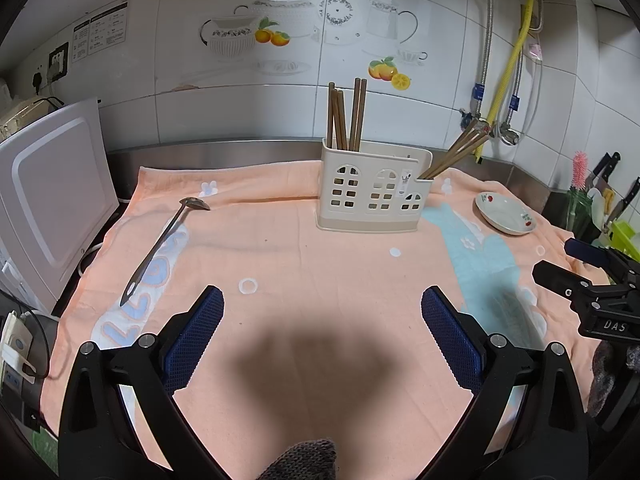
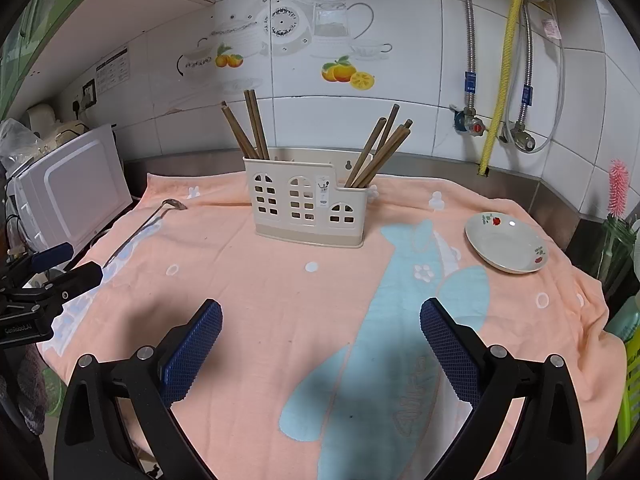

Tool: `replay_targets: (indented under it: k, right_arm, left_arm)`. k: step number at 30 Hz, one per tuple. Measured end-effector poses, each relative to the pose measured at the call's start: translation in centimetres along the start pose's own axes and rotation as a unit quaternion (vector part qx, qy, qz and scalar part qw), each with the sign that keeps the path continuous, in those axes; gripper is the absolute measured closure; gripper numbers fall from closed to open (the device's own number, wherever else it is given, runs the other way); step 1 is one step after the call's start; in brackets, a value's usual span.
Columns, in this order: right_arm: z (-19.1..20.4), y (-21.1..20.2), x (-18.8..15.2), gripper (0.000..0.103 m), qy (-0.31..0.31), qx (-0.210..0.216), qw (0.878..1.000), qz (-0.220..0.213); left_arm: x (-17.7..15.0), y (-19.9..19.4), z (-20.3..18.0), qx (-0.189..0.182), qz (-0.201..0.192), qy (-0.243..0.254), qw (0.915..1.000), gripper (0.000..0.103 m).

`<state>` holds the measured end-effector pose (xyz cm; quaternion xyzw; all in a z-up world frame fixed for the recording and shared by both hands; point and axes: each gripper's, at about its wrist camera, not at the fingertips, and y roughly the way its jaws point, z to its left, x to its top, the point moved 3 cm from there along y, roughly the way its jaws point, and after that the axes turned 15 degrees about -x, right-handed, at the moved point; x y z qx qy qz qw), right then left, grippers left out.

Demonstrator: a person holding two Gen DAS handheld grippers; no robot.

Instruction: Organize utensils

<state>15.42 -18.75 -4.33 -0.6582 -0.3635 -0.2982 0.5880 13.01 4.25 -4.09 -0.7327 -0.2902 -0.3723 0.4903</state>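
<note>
A cream plastic utensil holder (image 1: 374,192) with little window-shaped cut-outs is standing toward the back of the counter on a soft peach towel (image 1: 320,272) printed with pale blue shapes. Brown wooden chopsticks (image 1: 346,118) are poking upright out of its taller left compartment, and another bunch (image 1: 456,152) is leaning out to the right from the low end. A slim metal spoon (image 1: 160,246) is lying alone on the towel well to the left, bowl pointing toward the wall. A shallow glazed dish (image 2: 506,242) with red flowers is sitting to the right. The left gripper (image 1: 322,320) and right gripper (image 2: 320,332) are hovering over the towel, their blue textured pads spread wide, holding nothing.
</note>
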Motion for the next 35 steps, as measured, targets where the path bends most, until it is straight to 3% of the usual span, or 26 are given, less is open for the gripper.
replay_targets:
  k: [20, 35]
  right_arm:
    - [0.21, -0.03, 0.02, 0.007, -0.001, 0.004, 1.000, 0.000]
    - [0.27, -0.23, 0.06, 0.007, 0.000, 0.010, 1.000, 0.001]
  left_arm:
    - [-0.42, 0.01, -0.31, -0.017, -0.001, -0.003, 0.9998, 0.005]
    - [-0.22, 0.15, -0.19, -0.008, 0.003, -0.004, 1.0000, 0.005]
